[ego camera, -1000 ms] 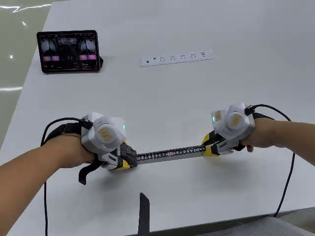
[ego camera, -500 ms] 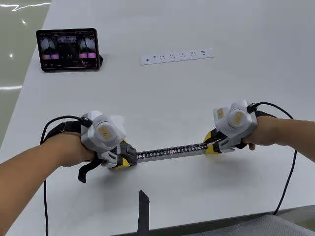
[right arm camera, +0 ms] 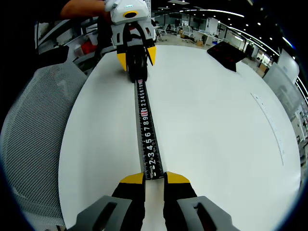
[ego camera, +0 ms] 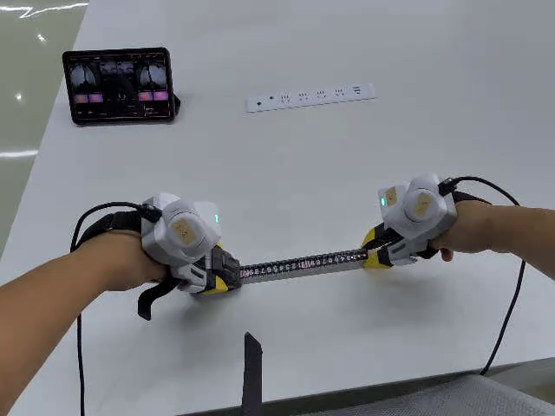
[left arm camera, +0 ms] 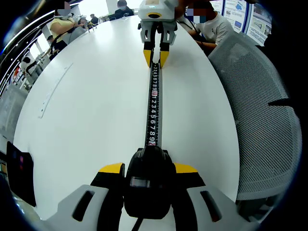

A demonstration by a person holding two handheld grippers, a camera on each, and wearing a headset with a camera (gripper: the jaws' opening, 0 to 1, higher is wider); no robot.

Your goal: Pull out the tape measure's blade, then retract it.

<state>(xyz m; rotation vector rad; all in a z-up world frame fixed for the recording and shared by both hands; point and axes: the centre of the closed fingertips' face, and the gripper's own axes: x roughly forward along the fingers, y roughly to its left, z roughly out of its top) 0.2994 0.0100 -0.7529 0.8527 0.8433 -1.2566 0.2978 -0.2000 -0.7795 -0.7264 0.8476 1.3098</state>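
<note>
Your right gripper point(ego camera: 374, 257) has drawn slightly further right than a second ago, lengthening the blade point(ego camera: 303, 263) across the lower middle. It pinches the blade's tip, while your left gripper point(ego camera: 218, 282) clamps the tape measure case point(left arm camera: 148, 180). The head view has a tablet point(ego camera: 119, 85) at upper left; the left gripper view has a mesh chair point(left arm camera: 255, 96) at right.

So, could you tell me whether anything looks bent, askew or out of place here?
Nothing stands out. The blade runs straight, without a kink, from the case in the left gripper to its tip in the right gripper. The tablet and power strip sit neatly farther back.
</note>
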